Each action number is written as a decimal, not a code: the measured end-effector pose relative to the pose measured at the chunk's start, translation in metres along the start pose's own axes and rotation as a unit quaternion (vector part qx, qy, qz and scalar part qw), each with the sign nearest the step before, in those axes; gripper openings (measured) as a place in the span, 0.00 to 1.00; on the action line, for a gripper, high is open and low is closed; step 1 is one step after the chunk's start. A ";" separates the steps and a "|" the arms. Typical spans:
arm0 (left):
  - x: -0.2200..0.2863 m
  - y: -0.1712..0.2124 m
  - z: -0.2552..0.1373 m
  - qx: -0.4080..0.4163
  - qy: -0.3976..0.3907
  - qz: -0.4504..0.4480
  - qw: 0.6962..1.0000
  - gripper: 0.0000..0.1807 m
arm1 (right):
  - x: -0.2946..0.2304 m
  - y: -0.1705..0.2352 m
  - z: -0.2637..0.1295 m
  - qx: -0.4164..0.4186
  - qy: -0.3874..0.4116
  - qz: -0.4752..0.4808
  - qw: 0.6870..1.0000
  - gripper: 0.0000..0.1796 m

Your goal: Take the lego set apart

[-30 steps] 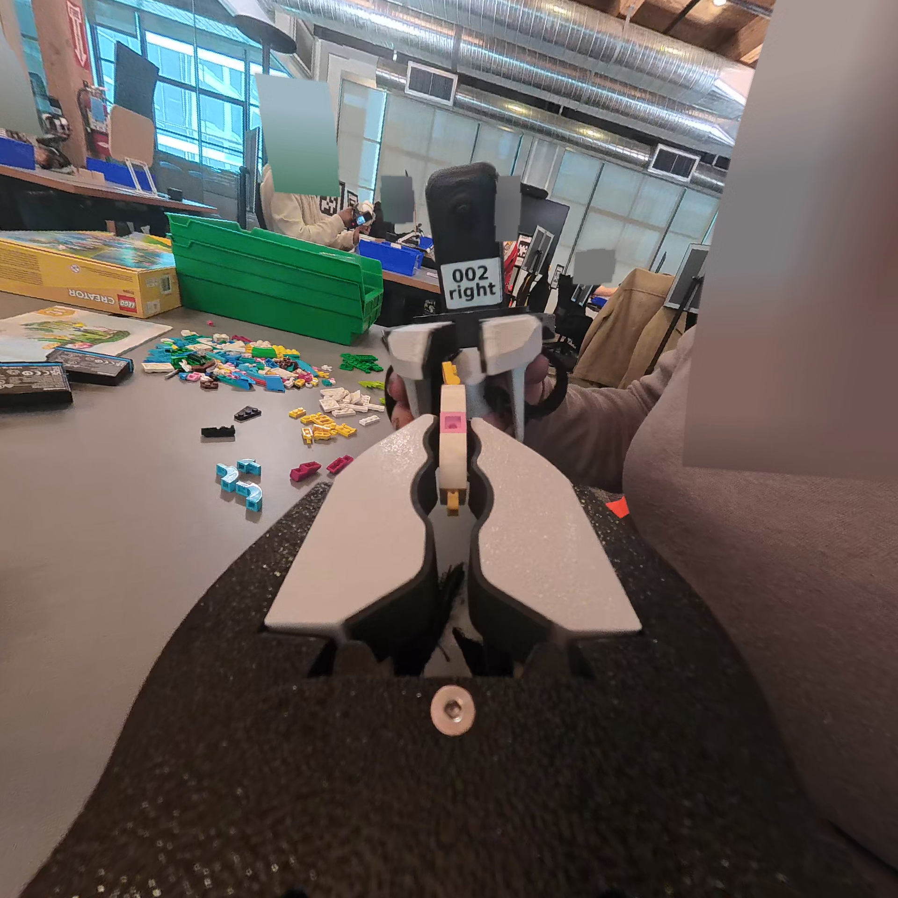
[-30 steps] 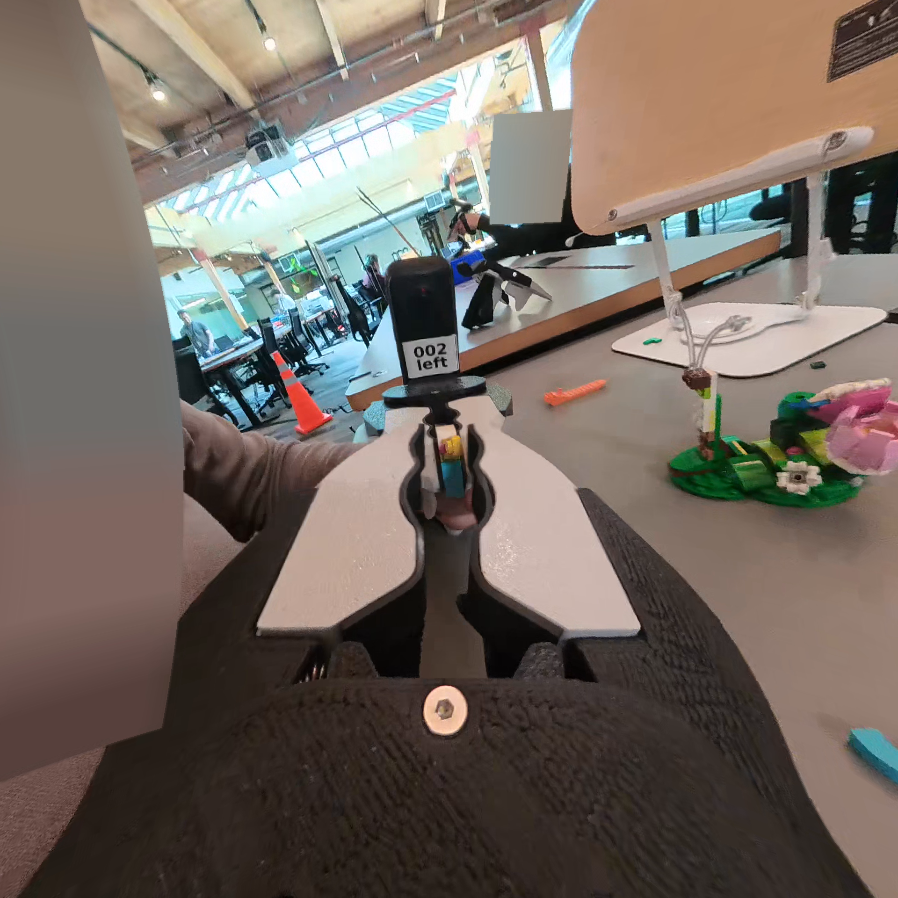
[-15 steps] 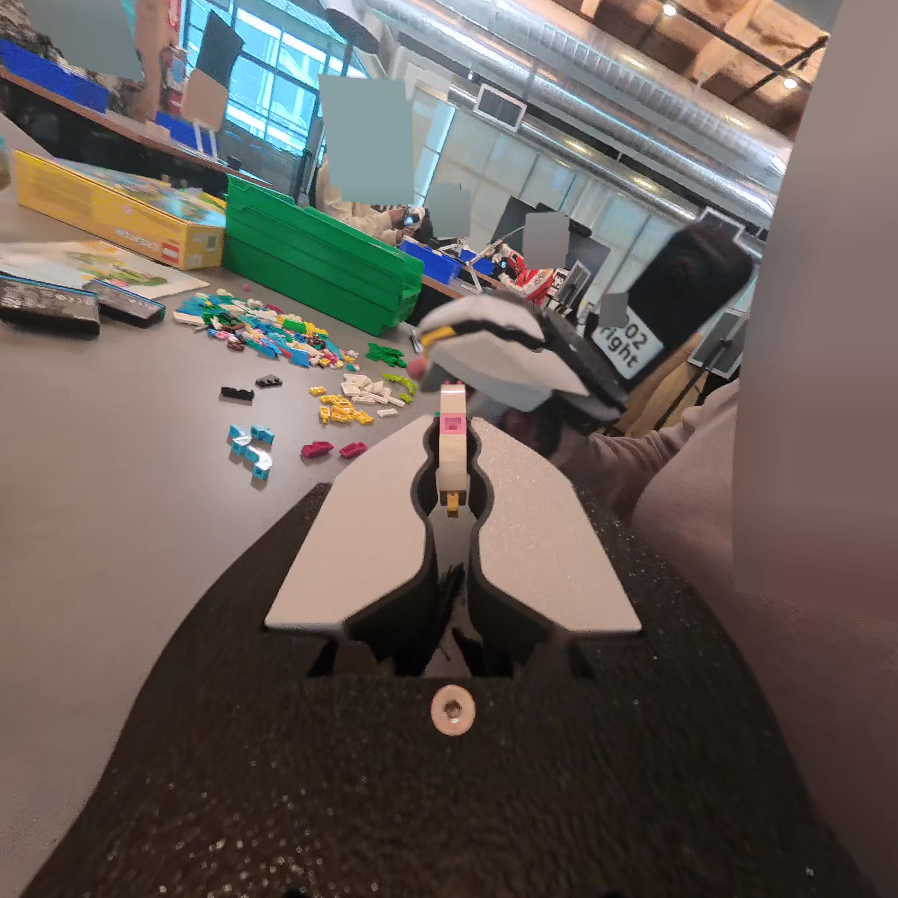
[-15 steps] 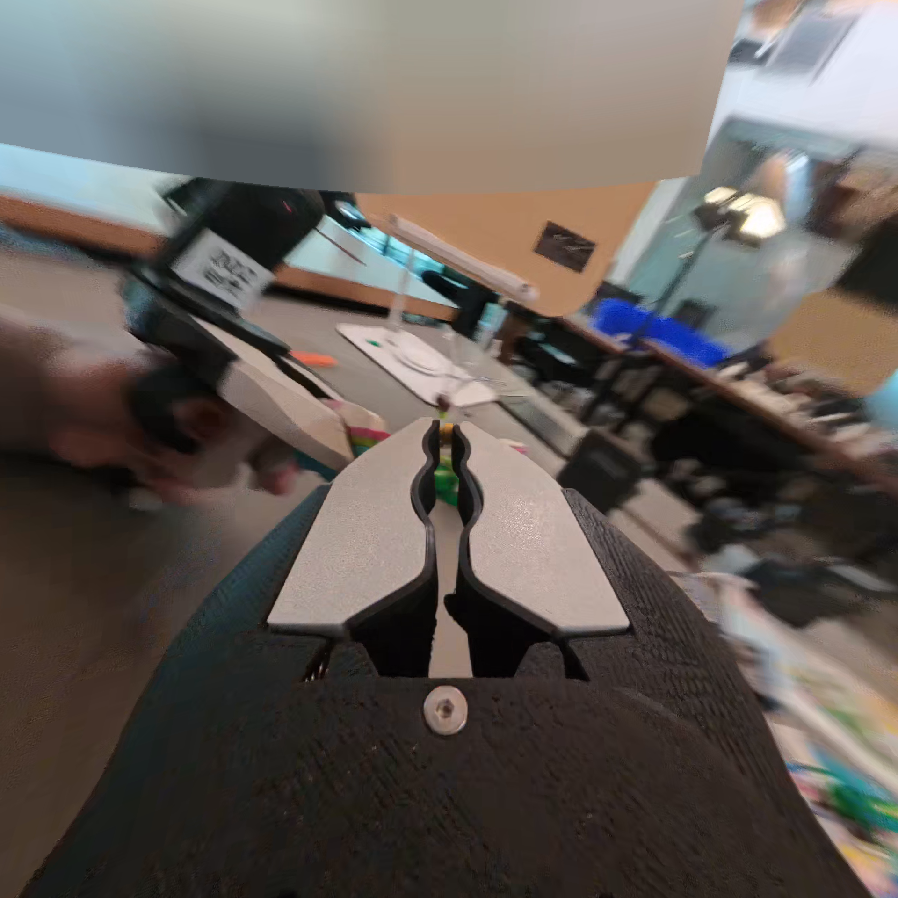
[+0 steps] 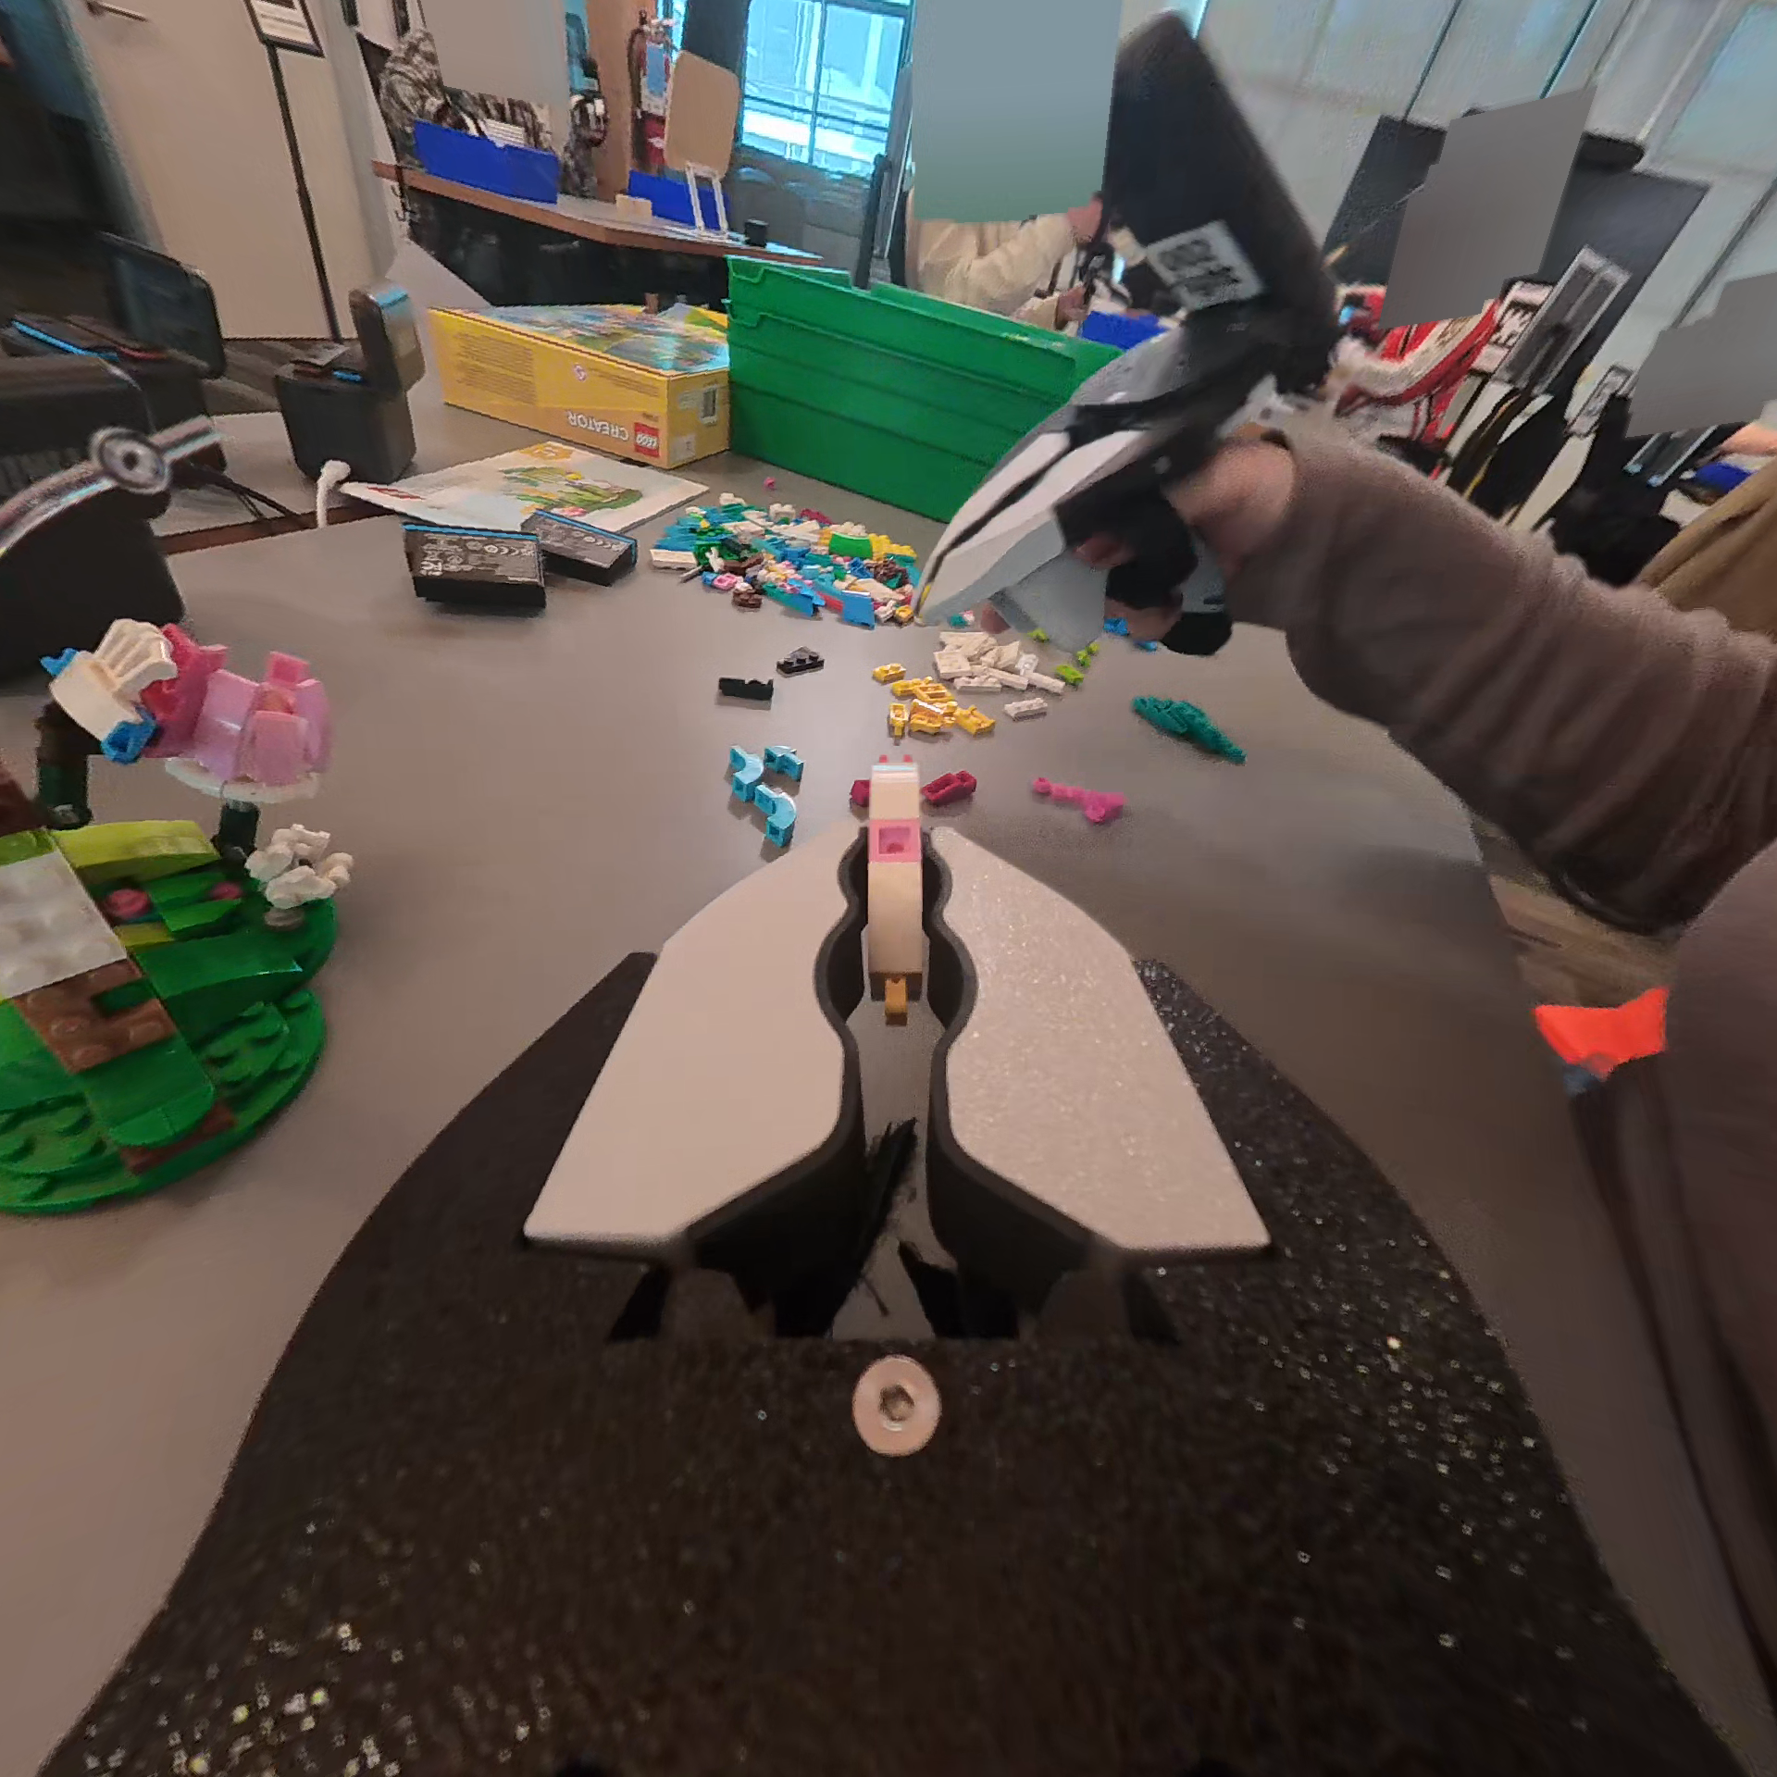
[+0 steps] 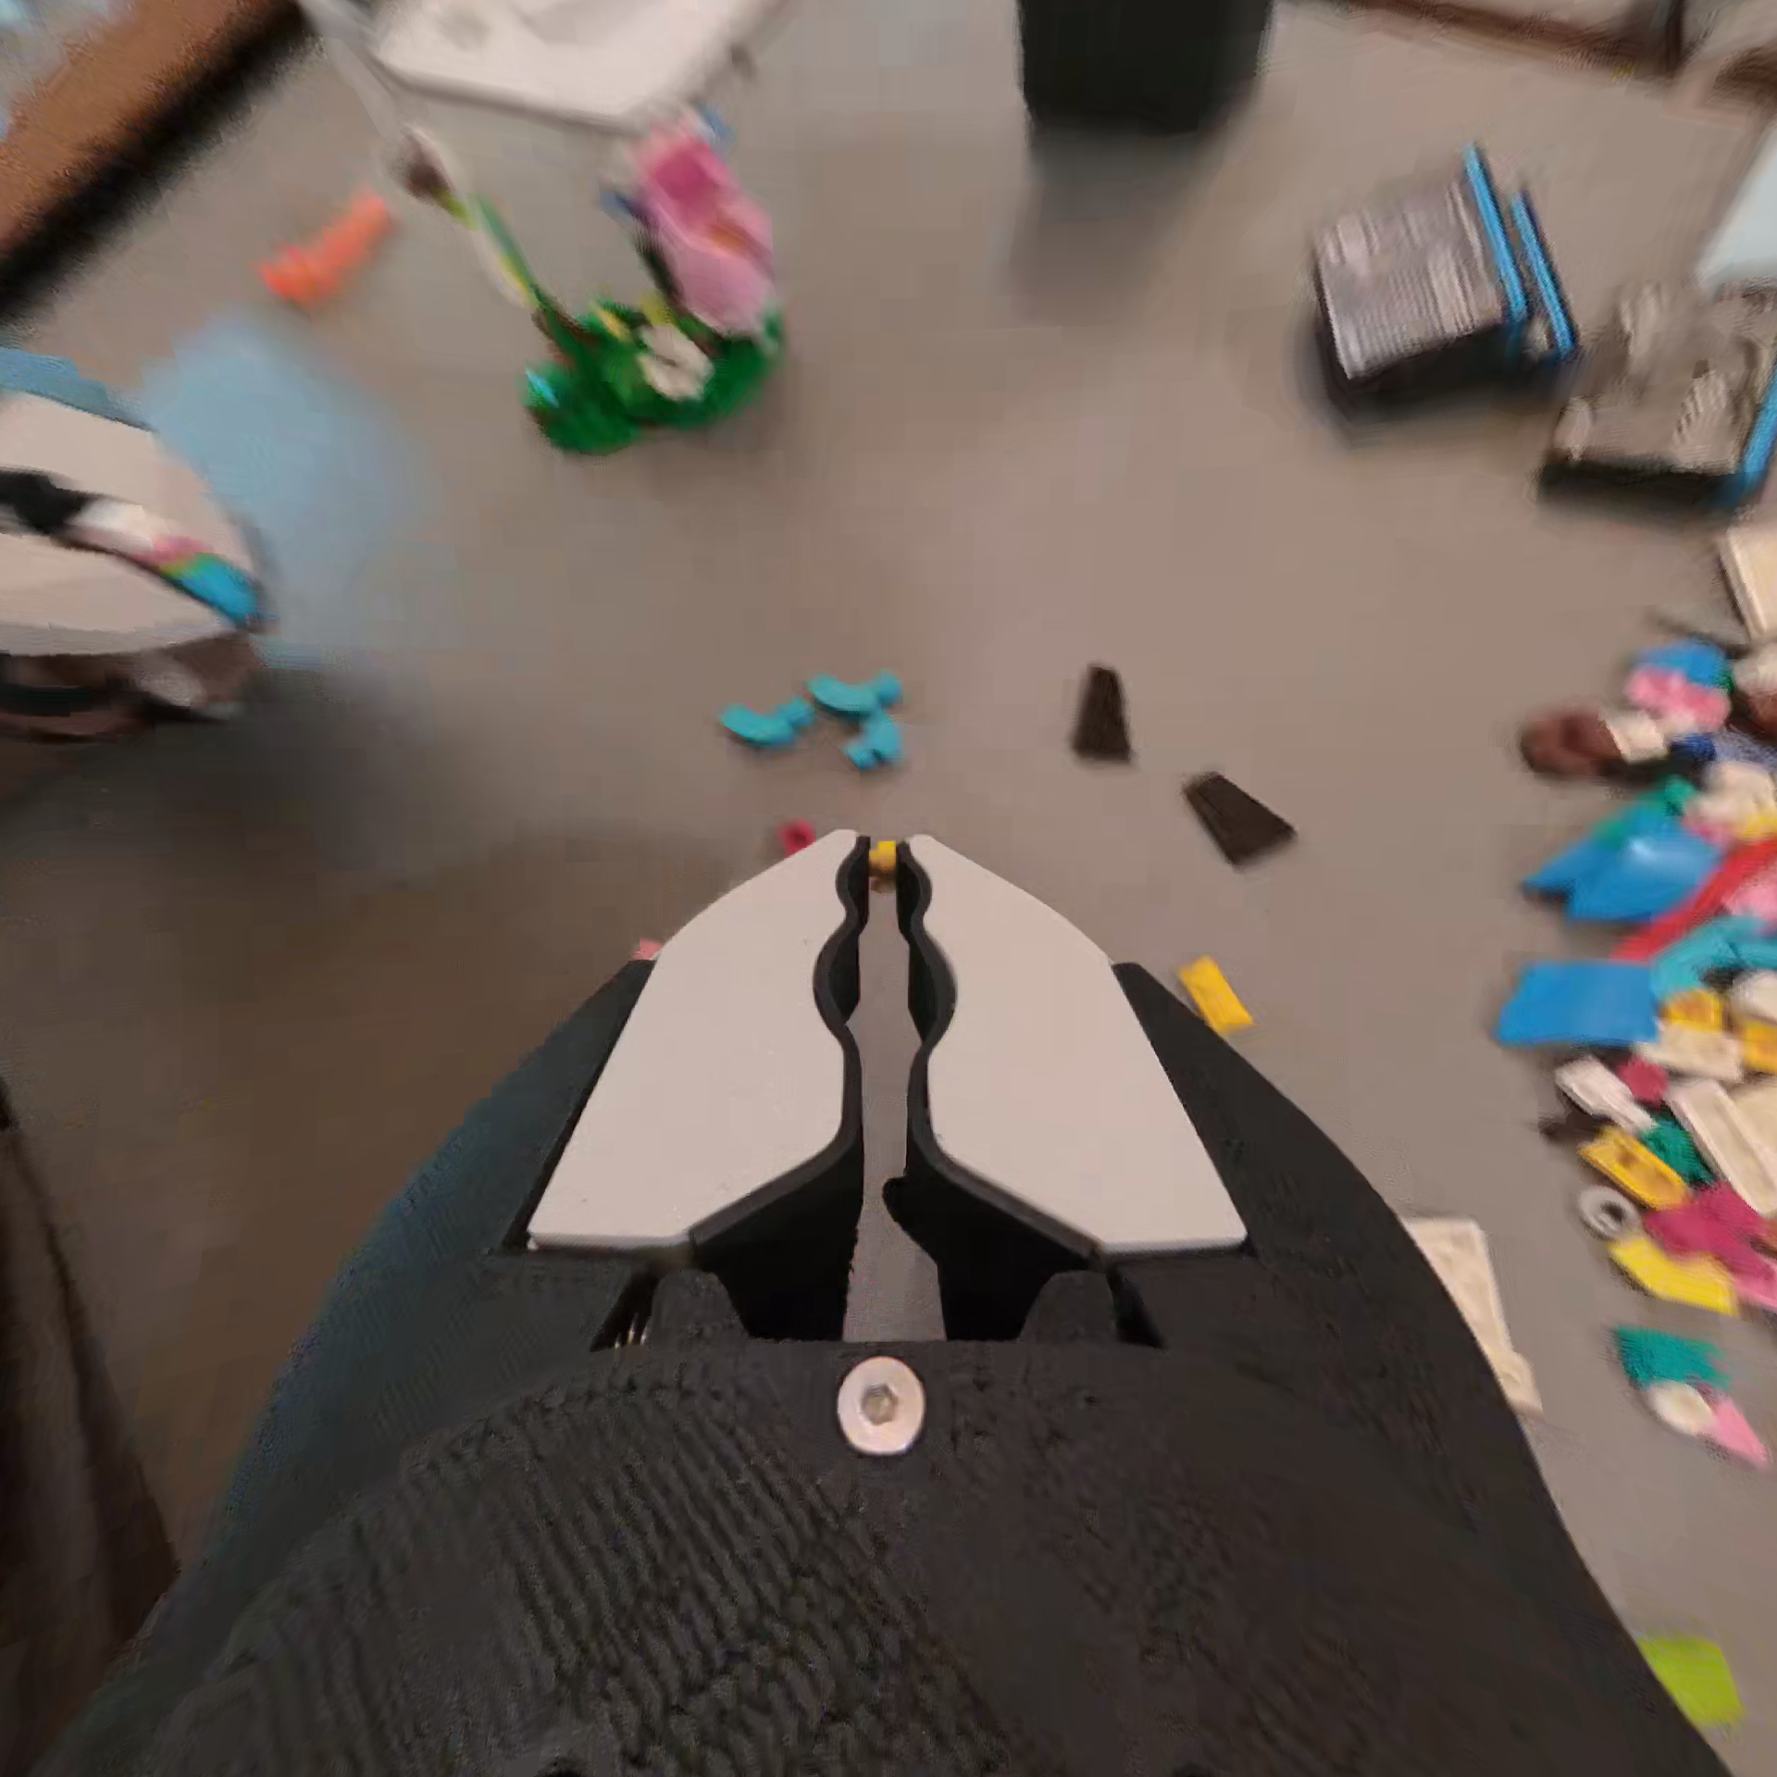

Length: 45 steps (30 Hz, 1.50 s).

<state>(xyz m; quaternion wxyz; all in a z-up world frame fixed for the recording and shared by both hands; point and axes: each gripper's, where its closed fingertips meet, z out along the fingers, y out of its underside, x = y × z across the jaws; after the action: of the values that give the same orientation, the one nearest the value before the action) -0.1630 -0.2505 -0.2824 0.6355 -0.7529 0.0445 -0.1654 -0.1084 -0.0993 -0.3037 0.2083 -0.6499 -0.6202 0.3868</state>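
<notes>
White-and-pink lego piece [image 5: 894, 894] sits clamped in the left claw [image 5: 894, 856], presumably awaiting further stripping. Right claw [image 6: 883, 846] pinches a small yellow piece [image 6: 882, 854] over the loose bricks [image 5: 817, 567], likely for dropping.

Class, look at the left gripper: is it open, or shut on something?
Shut. The left gripper has its two fingers pressed against a small white and pink lego piece that stands between them, above the grey table.

Your left gripper [image 5: 894, 846]: grey fingers, speckled black body. Piece [image 5: 894, 904] in it: white, pink square, yellow tip. Your right gripper [image 6: 883, 846] nips something yellow [image 6: 882, 854], seemingly. Table [image 5: 481, 769]: plain grey.
</notes>
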 end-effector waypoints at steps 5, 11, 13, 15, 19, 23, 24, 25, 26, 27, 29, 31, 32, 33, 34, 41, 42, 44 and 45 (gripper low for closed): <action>0.001 0.007 0.002 -0.029 -0.031 0.073 0.996 0.04 | 0.034 0.034 0.012 -0.125 0.008 0.046 0.991 0.02; 0.005 0.006 0.002 -0.031 -0.033 0.098 0.994 0.04 | 0.047 0.038 0.011 -0.152 0.044 0.019 0.987 0.08; 0.005 0.006 0.002 -0.030 -0.029 0.095 0.995 0.04 | 0.045 0.034 0.008 -0.145 0.040 0.018 0.988 0.11; 0.006 0.006 0.002 -0.031 -0.025 0.095 0.995 0.04 | 0.043 0.034 0.003 -0.149 0.035 0.001 0.988 0.14; 0.011 0.002 0.001 -0.021 -0.013 0.084 0.996 0.04 | 0.004 0.007 0.000 -0.068 -0.025 -0.066 0.995 0.15; 0.023 -0.001 0.001 -0.008 0.043 0.052 0.998 0.04 | -0.101 -0.027 0.005 0.058 -0.163 -0.172 0.970 0.15; 0.028 -0.002 0.001 -0.001 0.063 0.042 0.997 0.04 | -0.123 -0.029 0.008 0.071 -0.193 -0.189 0.960 0.15; 0.033 -0.004 0.000 0.006 0.082 0.032 0.996 0.04 | -0.140 -0.028 0.011 0.076 -0.218 -0.202 0.952 0.15; 0.036 -0.005 -0.001 0.011 0.096 0.023 0.995 0.04 | -0.153 -0.027 0.013 0.077 -0.238 -0.211 0.945 0.14; 0.038 -0.005 -0.001 0.012 0.104 0.019 0.994 0.04 | -0.163 -0.026 0.015 0.077 -0.255 -0.215 0.940 0.14; 0.039 -0.004 -0.001 0.009 0.108 0.026 0.994 0.04 | -0.174 -0.028 0.018 0.080 -0.280 -0.207 0.934 0.13; 0.041 -0.003 -0.001 0.007 0.110 0.037 0.993 0.04 | -0.180 -0.029 0.020 0.080 -0.295 -0.195 0.932 0.13; 0.044 -0.003 -0.001 0.006 0.118 0.040 0.992 0.04 | -0.179 -0.028 0.023 0.078 -0.292 -0.196 0.933 0.13; 0.047 -0.002 -0.001 0.003 0.125 0.042 0.991 0.04 | -0.179 -0.027 0.025 0.077 -0.288 -0.201 0.933 0.13; 0.049 0.000 0.000 -0.002 0.130 0.044 0.991 0.04 | -0.179 -0.026 0.027 0.075 -0.288 -0.203 0.933 0.11; 0.042 0.001 0.003 -0.012 0.117 -0.015 0.993 0.21 | -0.174 -0.030 0.030 0.094 -0.298 -0.143 0.939 0.04; 0.040 0.002 0.004 -0.018 0.119 -0.027 0.992 0.23 | -0.170 -0.033 0.029 0.103 -0.299 -0.121 0.941 0.04; 0.038 0.000 0.003 -0.012 0.127 -0.057 0.990 0.19 | -0.166 -0.037 0.028 0.120 -0.310 -0.076 0.940 0.04; 0.036 -0.003 0.003 -0.002 0.127 -0.070 0.989 0.13 | -0.165 -0.039 0.027 0.126 -0.315 -0.058 0.939 0.04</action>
<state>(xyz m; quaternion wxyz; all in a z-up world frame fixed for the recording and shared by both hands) -0.1286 -0.2575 -0.2729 0.6100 -0.7284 0.0726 -0.3033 -0.1426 -0.2586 -0.2511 0.1041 -0.4262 -0.6366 0.6342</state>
